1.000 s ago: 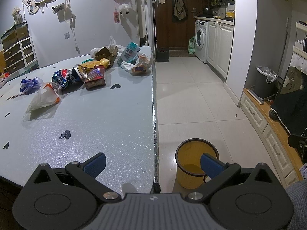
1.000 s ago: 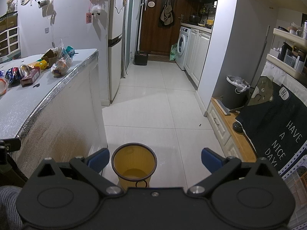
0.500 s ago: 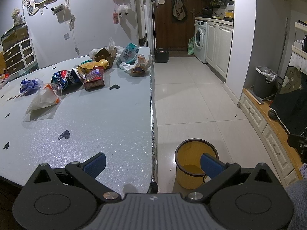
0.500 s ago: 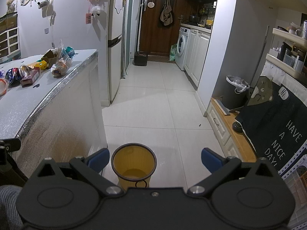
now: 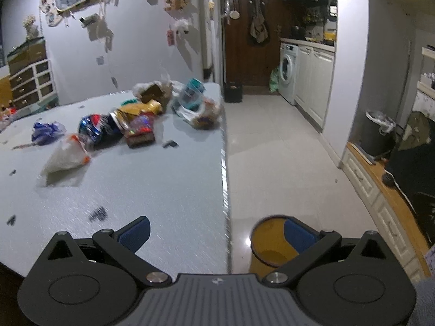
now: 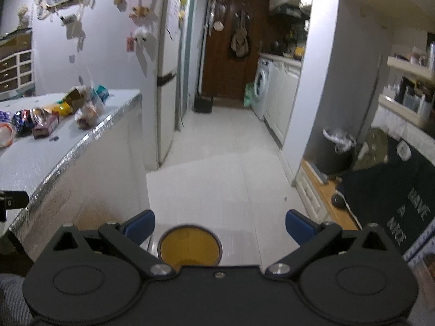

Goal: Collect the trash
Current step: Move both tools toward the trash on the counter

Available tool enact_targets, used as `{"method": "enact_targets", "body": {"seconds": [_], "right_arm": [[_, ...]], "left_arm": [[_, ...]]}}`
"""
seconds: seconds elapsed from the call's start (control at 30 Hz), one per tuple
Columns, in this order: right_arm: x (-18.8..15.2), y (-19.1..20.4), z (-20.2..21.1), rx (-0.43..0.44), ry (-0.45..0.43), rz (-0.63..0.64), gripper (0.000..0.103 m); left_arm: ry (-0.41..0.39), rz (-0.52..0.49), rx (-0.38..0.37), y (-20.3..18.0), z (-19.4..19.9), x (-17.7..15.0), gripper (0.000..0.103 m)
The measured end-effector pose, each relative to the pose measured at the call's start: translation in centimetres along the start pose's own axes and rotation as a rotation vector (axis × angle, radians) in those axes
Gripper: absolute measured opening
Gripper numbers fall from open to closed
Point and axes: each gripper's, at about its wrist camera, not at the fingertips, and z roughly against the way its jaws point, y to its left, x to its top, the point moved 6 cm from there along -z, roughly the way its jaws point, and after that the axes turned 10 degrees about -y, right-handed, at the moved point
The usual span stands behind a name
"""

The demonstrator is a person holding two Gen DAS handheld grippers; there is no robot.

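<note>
Bench [image 5: 152,184] bare lower centre of the frame; trash pile [image 5: 130,119] crowds upper left. Floor [image 6: 225,146] clear up the middle; yellow bin [image 6: 189,247] at bottom, beside bench edge.

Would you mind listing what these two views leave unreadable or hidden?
- Left wrist: motion blur smears the trash pile; only the Pepsi can reads.
- Left wrist: yellow bin bottom hidden behind the left gripper.
- Right wrist: right gripper covers the bin's near rim; table cut by the left edge.
</note>
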Motion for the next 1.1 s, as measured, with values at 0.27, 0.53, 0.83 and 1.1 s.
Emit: {"method": "enact_targets", "body": {"seconds": [0.27,0.53,0.83,1.1], "right_arm": [[3.6,1.3,-1.3,0.102,-0.121,0.027,0.103],[7.9,3.7,-3.4,0.177,-0.214,-0.005,0.103],[12.5,9.3,-8.4,0.279,-0.256,-0.070,0.103],[13.7,15.0,-14.8,0.374,-0.191,-0.146,0.103]], "left_arm": [[-0.061,0.054,0.061,4.1,-0.7,3.1,0.103],[-0.122,0.030,0.141,9.4,-2.2,6.2,0.103],[-0.082,0.026,0.224,17.5,-5.9,8.1,0.103],[-0.028,0.062,0.218,24.1,-8.9,8.2,0.103]]}}
